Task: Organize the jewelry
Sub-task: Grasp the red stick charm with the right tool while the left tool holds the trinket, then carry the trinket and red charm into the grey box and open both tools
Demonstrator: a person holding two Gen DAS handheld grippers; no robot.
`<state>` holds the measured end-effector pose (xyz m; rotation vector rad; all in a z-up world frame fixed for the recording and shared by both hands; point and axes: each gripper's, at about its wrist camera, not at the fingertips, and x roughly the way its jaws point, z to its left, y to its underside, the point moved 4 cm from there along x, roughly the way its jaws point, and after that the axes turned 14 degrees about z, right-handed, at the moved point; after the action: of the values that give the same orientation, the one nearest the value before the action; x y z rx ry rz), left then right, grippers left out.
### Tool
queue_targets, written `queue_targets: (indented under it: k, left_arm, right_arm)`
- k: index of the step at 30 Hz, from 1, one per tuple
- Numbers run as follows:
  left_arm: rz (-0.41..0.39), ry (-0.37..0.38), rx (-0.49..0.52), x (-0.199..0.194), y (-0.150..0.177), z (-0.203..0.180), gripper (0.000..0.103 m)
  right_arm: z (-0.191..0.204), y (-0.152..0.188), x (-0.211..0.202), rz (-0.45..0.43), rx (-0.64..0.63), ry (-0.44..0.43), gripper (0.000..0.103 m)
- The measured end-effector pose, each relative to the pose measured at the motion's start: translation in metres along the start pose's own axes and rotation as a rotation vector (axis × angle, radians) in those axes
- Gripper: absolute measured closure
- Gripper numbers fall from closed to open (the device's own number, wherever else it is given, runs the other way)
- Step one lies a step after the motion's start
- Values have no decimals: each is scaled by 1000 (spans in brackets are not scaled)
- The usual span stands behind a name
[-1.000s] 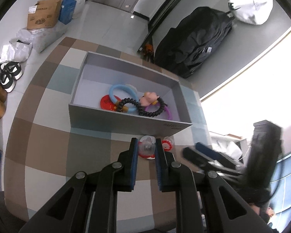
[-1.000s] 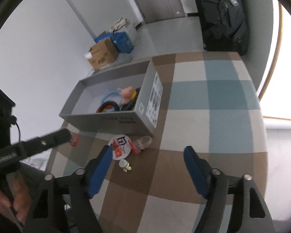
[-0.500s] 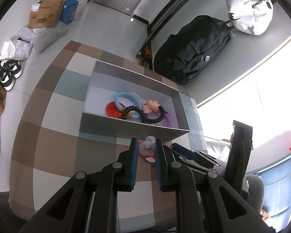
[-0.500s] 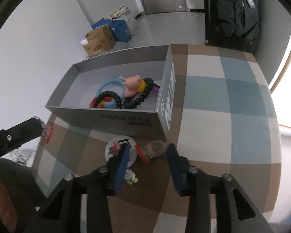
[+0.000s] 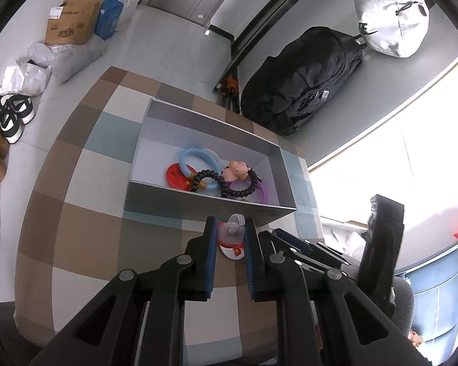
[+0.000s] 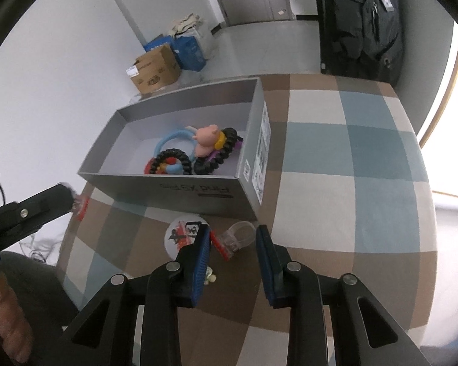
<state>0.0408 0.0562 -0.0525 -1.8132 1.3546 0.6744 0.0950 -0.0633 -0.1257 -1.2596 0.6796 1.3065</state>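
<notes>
While one second ago the right gripper [image 6: 232, 238] stood wide apart and high over the table, its blue pads now have come close around a clear plastic ring [image 6: 239, 238] that lies on the checked tablecloth [image 6: 351, 158], just in front of the near wall of the grey box [image 6: 180, 187]. The pads are not yet touching it; a small gap shows on each side, so I judge that the grasp is about to happen and is not done.

The left gripper [image 5: 230, 238] stays clamped on a second clear ring with a red part [image 5: 231, 232], as it was in the earlier pictures, but it is now carried higher and nearer to the box wall. This means, in my judgement, that one piece is ready to be dropped in the box while the other is being collected.

Inside the box already lie a smooth light-blue hoop [image 5: 195, 160], two black coiled bands [image 5: 226, 183] with a ribbed, springy surface, a soft pink figure [image 5: 235, 169], a thin purple ring [image 5: 259, 189] and a flat red disc [image 5: 175, 177]. Beside the right gripper, to the left, a round white badge [image 6: 183, 233] lies flat, and small pale beads [image 6: 210, 277] show near the left pad. The box looks like stiff matt cardboard with printed labels on its right side.
</notes>
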Motion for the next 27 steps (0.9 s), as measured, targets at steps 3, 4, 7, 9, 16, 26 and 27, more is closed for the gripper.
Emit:
queue_targets:
  k: [3, 4, 7, 9, 16, 26, 27]
  left_arm:
    - [-10, -3, 0, -1, -2, -1, 91]
    - [-13, -4, 0, -1, -2, -2, 91]
    - [-24, -15, 3, -1, -4, -4, 91]
    - [-32, -21, 5, -1, -5, -5, 91]
    - [-59, -28, 4, -1, -9, -7, 91]
    - [-90, -22, 0, -1, -25, -11, 91]
    - [-90, -21, -2, 0, -27, -11, 91]
  right_arm:
    - [2, 4, -9, -22, -17, -20, 74]
    - [3, 4, -11, -28, -23, -28, 74]
    - [8, 6, -21, -56, -40, -55, 74]
    - [11, 6, -27, -75, -54, -70, 74]
    - [21, 4, -51, -138, -79, -121, 74]
    - [25, -9, -71, -200, -78, -175, 74]
    - [25, -12, -72, -205, -76, -180, 74]
